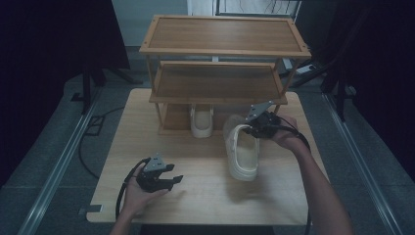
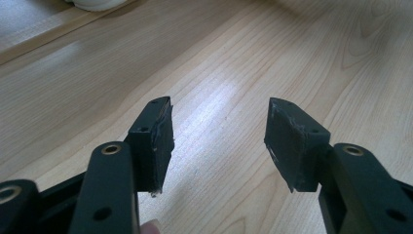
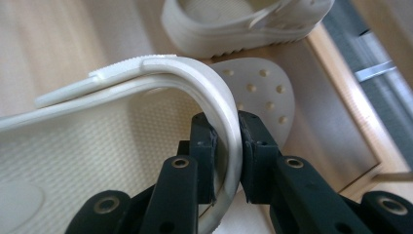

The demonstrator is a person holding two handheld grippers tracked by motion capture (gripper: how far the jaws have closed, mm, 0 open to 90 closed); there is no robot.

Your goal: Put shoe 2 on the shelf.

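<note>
A cream clog shoe (image 1: 241, 152) lies on the wooden table (image 1: 205, 196), toe toward the rack. My right gripper (image 1: 254, 130) is shut on its rim; in the right gripper view the jaws pinch the curved edge of the clog (image 3: 214, 92) near the perforated toe. A second cream clog (image 1: 201, 121) sits on the bottom level of the wooden shelf rack (image 1: 220, 49); in the right gripper view this clog (image 3: 243, 22) is just beyond the held one. My left gripper (image 1: 170, 181) rests low over the table's near left, open, with bare wood between its fingers (image 2: 156, 141).
The rack has three levels; its top and middle shelves (image 1: 218, 83) are bare. Dark curtains hang at both sides. Floor rails (image 1: 58, 166) run along the table's left and right. A cable trails from each gripper.
</note>
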